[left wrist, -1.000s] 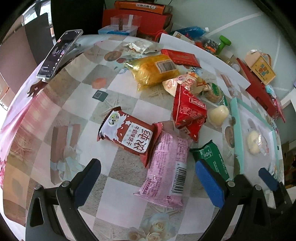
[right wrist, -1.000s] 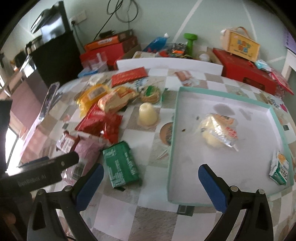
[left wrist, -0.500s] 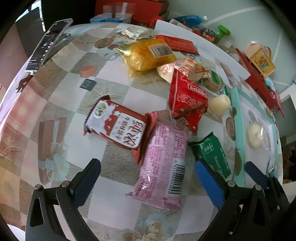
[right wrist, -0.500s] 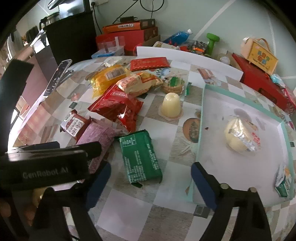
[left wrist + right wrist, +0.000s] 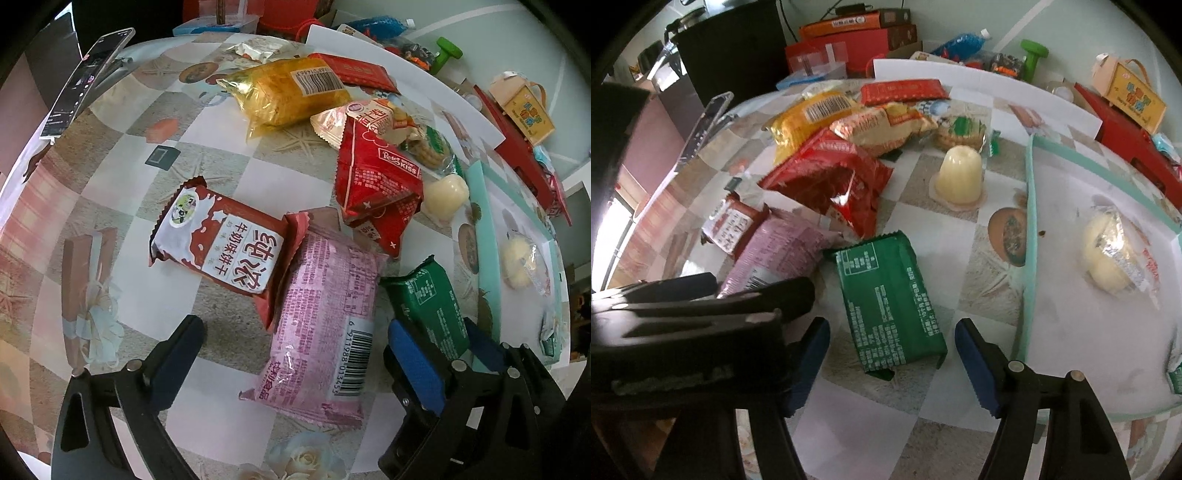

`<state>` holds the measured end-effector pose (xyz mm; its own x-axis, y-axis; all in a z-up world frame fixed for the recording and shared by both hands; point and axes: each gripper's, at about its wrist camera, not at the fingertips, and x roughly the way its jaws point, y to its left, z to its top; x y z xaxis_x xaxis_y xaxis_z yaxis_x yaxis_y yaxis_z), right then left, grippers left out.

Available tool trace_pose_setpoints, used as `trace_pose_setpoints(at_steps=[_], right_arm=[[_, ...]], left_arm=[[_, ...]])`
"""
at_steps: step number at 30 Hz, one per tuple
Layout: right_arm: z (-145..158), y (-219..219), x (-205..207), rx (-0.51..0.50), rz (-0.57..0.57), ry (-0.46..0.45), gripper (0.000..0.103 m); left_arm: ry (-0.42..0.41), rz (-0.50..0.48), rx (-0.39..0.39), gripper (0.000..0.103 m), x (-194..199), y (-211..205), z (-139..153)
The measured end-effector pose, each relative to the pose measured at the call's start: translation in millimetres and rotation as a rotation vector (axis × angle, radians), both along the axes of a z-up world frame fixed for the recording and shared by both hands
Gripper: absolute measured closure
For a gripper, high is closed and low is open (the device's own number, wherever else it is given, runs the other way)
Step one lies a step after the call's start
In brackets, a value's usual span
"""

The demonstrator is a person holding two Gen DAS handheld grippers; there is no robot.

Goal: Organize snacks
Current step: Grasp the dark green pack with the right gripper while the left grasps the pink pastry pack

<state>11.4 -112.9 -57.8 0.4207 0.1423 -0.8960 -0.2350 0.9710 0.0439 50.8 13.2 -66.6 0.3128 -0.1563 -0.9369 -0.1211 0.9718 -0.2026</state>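
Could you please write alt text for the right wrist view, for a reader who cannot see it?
The right gripper, jaws open and just closing, straddles a green packet on a checked table without gripping it. Left lie pink and red packets and the left gripper; right, a tray holds a wrapped bun.

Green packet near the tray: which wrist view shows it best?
The right wrist view: the green packet lies whole, centred between the open jaws. The left wrist view shows it at the edge, its lower end hidden behind blue pads.

Black claw [image 5: 890, 354] frames, blue pads [image 5: 975, 363], silver screws.
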Motion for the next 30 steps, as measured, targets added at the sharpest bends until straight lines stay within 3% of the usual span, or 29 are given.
trace_pose_setpoints(at_steps=[10, 14, 17, 19, 23, 30], right_arm=[[-3, 4, 3, -0.046, -0.003, -0.018, 0.029], [-3, 3, 6, -0.054, -0.01, -0.02, 0.033], [-2, 0, 7, -0.048, -0.025, -0.024, 0.041], [-1, -3, 8, -0.051, -0.035, -0.028, 0.052], [0, -9, 10, -0.037, -0.048, -0.028, 0.061], [4, -14, 10, 0.003, -0.055, -0.028, 0.061]], left_arm=[[-0.031, -0.014, -0.053, 0.041, -6, 4, 9], [-0.033, -0.018, -0.063, 0.045, -7, 2, 10], [-0.033, -0.014, -0.079, 0.049, -7, 3, 9], [-0.033, -0.012, -0.085, 0.05, -8, 5, 9], [-0.035, -0.01, -0.102, 0.055, -9, 10, 10], [-0.047, -0.019, -0.115, 0.059, -13, 11, 17]])
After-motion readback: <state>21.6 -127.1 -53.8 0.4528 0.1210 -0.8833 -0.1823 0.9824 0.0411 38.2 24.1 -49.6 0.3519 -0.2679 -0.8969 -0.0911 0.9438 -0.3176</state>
